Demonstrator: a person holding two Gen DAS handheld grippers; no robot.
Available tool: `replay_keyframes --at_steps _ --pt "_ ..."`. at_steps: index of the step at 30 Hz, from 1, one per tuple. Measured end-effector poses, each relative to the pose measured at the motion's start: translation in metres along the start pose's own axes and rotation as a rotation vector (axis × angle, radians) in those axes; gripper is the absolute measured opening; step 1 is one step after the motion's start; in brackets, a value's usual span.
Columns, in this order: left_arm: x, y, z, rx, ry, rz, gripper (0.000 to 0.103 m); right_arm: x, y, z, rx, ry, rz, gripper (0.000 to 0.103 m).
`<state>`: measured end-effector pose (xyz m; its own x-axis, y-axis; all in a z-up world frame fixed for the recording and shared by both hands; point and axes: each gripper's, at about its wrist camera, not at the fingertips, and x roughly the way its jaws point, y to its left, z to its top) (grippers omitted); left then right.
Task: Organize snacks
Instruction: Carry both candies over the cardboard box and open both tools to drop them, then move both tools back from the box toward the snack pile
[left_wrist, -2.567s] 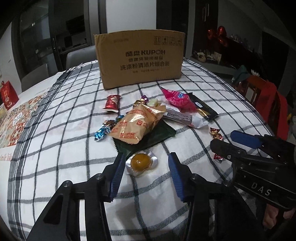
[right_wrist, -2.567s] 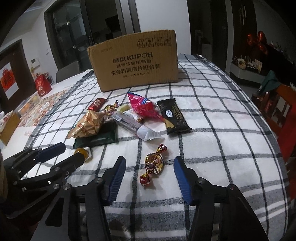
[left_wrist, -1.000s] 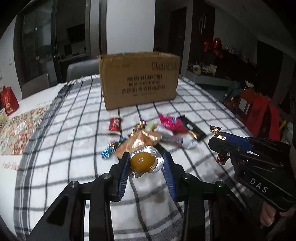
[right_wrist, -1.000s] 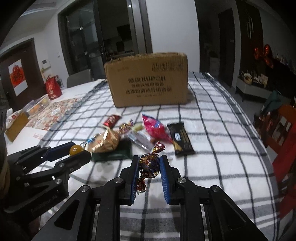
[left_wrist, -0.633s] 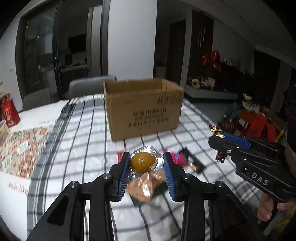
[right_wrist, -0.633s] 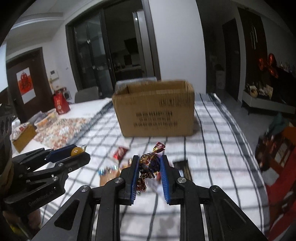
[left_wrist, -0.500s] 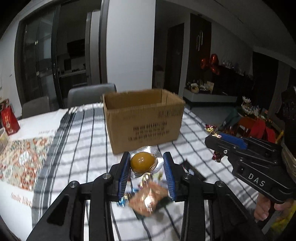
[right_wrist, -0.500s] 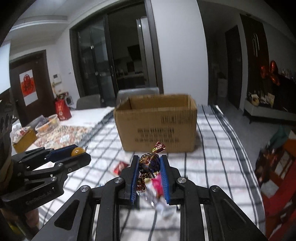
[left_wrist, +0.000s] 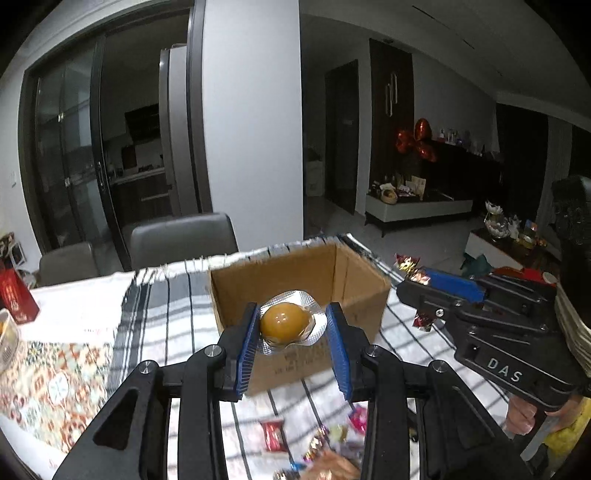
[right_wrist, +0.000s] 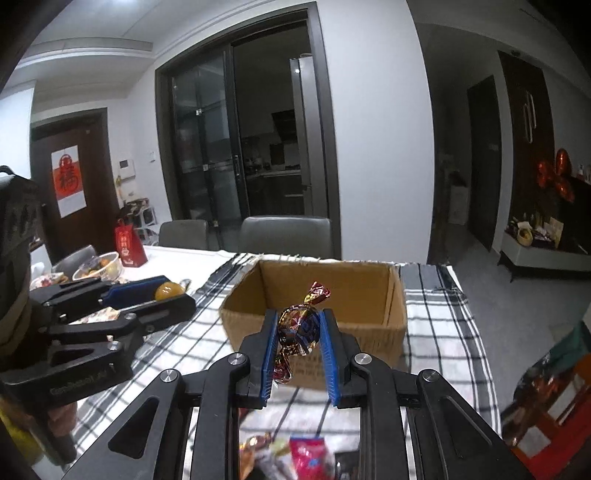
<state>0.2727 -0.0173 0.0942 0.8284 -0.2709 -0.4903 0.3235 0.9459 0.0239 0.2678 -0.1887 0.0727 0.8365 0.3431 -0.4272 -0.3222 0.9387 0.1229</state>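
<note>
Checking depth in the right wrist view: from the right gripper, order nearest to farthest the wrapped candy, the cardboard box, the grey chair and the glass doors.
1. Wrapped candy, clamped in the right gripper.
2. Cardboard box, just ahead on the table, open top.
3. Grey chair, behind the box at the table's far edge.
4. Glass doors, on the back wall, slightly left.

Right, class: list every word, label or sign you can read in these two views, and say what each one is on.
"DAS": on the right gripper body.
"福": red sign on the door.
Embossed lettering on the left gripper body: too faint to read.
Print on the cardboard box front: blurred.
Snack wrappers below: blurred.
</note>
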Motion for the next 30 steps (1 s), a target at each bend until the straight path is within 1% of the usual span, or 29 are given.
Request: replay_keyframes --at_steps 2,5,7,11,13,15,18,19,20,21,22,23,27,29,30 --pt "0.006 0.001 0.01 0.023 -0.004 -0.003 0.036 0.009 -0.006 0.008 0.014 0.012 0.003 0.023" --pt "0.022 0.008 0.023 0.02 0.011 -0.019 0.036 0.026 -0.014 0.022 0.021 0.035 0.014 0.023" --pt "0.036 0.015 0.032 0.001 0.037 -0.024 0.036 0.037 -0.02 0.029 0.035 0.053 0.014 0.023" --pt "0.063 0.019 0.044 -0.001 0.096 -0.046 0.036 0.063 -0.032 0.041 0.046 0.099 0.02 0.023" --pt "0.076 0.021 0.049 0.009 0.103 -0.041 0.036 0.077 -0.036 0.042 0.048 0.134 0.014 0.023" --pt "0.084 0.02 0.053 0.025 0.094 -0.02 0.036 0.089 -0.042 0.042 0.053 0.166 0.017 0.023" --pt "0.098 0.019 0.056 0.032 0.116 -0.019 0.036 0.101 -0.049 0.043 0.056 0.186 0.001 0.024" --pt "0.103 0.02 0.058 0.031 0.127 -0.011 0.038 0.106 -0.051 0.042 0.056 0.197 -0.015 0.025" --pt "0.106 0.019 0.059 0.029 0.135 -0.003 0.047 0.109 -0.053 0.043 0.063 0.205 -0.025 0.027" --pt "0.108 0.02 0.06 0.025 0.141 0.007 0.051 0.112 -0.055 0.043 0.074 0.219 -0.037 0.037" --pt "0.108 0.022 0.06 0.015 0.14 0.022 0.059 0.113 -0.057 0.042 0.08 0.223 -0.044 0.041" --pt "0.105 0.023 0.057 0.007 0.134 0.033 0.063 0.112 -0.058 0.041 0.082 0.221 -0.048 0.041" --pt "0.093 0.022 0.049 0.012 0.144 0.071 0.064 0.101 -0.054 0.037 0.056 0.211 -0.07 0.041" --pt "0.084 0.02 0.045 0.013 0.152 0.072 0.068 0.093 -0.051 0.036 0.047 0.209 -0.061 0.041" --pt "0.08 0.018 0.043 0.019 0.155 0.08 0.068 0.089 -0.05 0.036 0.043 0.208 -0.056 0.041"
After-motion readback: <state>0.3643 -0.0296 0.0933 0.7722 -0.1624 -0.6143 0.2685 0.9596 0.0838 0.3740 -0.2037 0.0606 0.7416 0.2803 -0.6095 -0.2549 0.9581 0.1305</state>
